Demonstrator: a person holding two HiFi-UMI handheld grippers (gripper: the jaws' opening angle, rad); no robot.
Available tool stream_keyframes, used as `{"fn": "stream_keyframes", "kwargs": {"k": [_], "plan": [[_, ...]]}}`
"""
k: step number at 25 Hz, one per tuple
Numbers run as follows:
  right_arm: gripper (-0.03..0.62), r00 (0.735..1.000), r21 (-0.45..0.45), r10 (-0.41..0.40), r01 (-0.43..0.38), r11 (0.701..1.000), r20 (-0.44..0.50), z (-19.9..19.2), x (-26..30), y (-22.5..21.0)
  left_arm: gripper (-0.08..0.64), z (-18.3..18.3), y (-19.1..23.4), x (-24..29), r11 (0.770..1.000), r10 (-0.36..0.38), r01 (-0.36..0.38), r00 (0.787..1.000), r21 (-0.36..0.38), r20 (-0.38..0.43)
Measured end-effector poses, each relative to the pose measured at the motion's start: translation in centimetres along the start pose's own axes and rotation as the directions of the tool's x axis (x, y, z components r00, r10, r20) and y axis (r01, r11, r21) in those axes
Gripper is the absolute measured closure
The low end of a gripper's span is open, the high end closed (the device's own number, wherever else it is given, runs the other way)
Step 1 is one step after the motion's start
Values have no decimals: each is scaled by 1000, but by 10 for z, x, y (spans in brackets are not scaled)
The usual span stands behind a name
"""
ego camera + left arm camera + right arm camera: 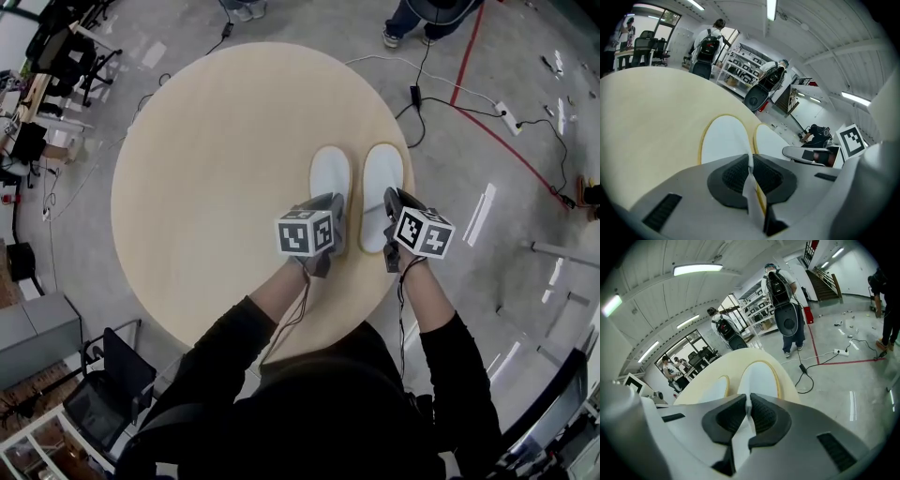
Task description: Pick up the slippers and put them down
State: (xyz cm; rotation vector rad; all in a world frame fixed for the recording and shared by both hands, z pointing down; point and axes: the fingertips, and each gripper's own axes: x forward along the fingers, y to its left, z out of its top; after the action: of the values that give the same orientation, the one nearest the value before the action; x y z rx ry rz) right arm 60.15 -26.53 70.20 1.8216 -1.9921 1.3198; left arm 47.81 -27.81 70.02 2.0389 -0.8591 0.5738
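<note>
Two white slippers with thin yellow edging lie side by side on the round beige table (206, 187), toes pointing away from me. My left gripper (332, 204) is shut on the heel edge of the left slipper (330, 173). In the left gripper view the dark pads (733, 176) pinch that thin white edge, with the left slipper (723, 138) ahead. My right gripper (390, 201) is shut on the heel edge of the right slipper (382, 178). The right gripper (748, 404) clamps the white rim, and the right slipper (759, 376) stretches ahead.
The slippers sit near the table's right edge. Black cables and a power strip (506, 114) lie on the grey floor to the right, beside a red floor line (469, 56). People stand beyond the table (783, 301). Desks and chairs (66, 66) stand at the left.
</note>
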Motion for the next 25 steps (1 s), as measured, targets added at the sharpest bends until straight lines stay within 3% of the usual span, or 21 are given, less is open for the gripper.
{"fn": "stream_keyframes", "kwargs": {"k": [6,14,15,16,17,20,25], "plan": [[558,999,-94,-19,16,995,-32,4,11,-6,525,7,-6,22,1000,-14,15,999,22,-30],[545,999,-132,-2,-3,991,-37,4,15,0,520,9,-9,29,998,-7,11,999,68,-49],[483,999,-139,-1,-4,990,-40,4,15,2,483,9,-7,28,996,8,-4,999,85,-50],[424,999,-145,-3,-4,989,-43,5,14,4,379,10,-5,28,995,25,-19,998,99,-51],[397,999,-148,-7,1,989,-42,5,13,4,334,10,-4,27,994,38,-33,998,108,-52],[380,1000,-140,-31,31,990,1,10,1,4,308,9,-5,20,994,42,-37,998,99,-51],[380,991,-89,-50,61,994,128,23,-32,14,308,7,-30,-15,998,-61,61,998,-7,-5]]}}
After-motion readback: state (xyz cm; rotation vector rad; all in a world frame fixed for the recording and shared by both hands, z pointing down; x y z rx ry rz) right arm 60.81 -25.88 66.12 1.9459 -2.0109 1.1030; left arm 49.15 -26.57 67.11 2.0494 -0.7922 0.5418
